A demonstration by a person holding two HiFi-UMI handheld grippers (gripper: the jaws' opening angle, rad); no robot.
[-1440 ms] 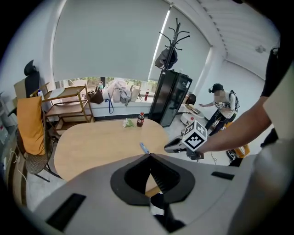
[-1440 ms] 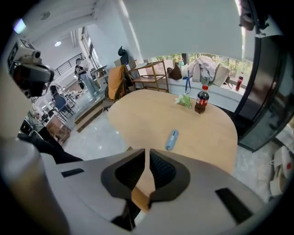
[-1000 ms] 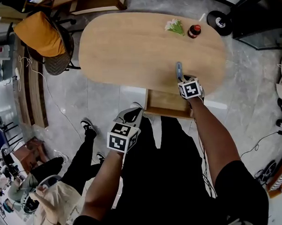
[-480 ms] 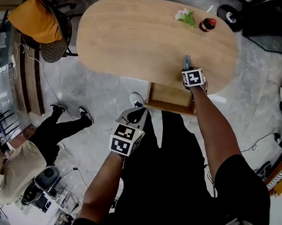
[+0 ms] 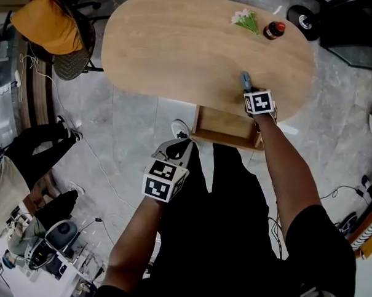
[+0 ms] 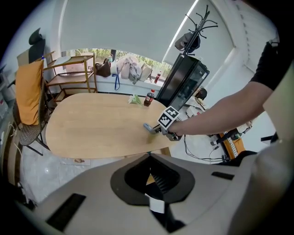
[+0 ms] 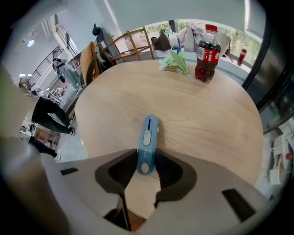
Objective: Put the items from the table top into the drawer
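**Cutter gripped, drawer open below**

Your right claw (image 7: 146, 158) is clamped on the tail end of the blue cutter (image 7: 148, 133). The cutter sits low on the worktop (image 5: 169, 47) near its front edge and points away from you. Holding it by the tail looks sensible: most of its body stays free, so you can draw it back over the edge and lower it. The drawer (image 5: 225, 126) stands pulled out right under that edge, just below your right wrist, so the trip should be short.

Your left claw (image 5: 178, 146) is closed on nothing. It hangs off the worktop beside the drawer front, probably parked out of the way. The bottle (image 7: 206, 46) and flowers (image 7: 176, 62) stand together at the far side, well apart from the cutter and not yet put away.

Only the right gripper view shows the jaws pressed against the cutter's sides. From your head, the marker cube covers that grip and only the cutter's front half pokes out. The head view alone shows how the open drawer sits under the edge. The left gripper view gives you a side look at your right arm reaching over the worktop.
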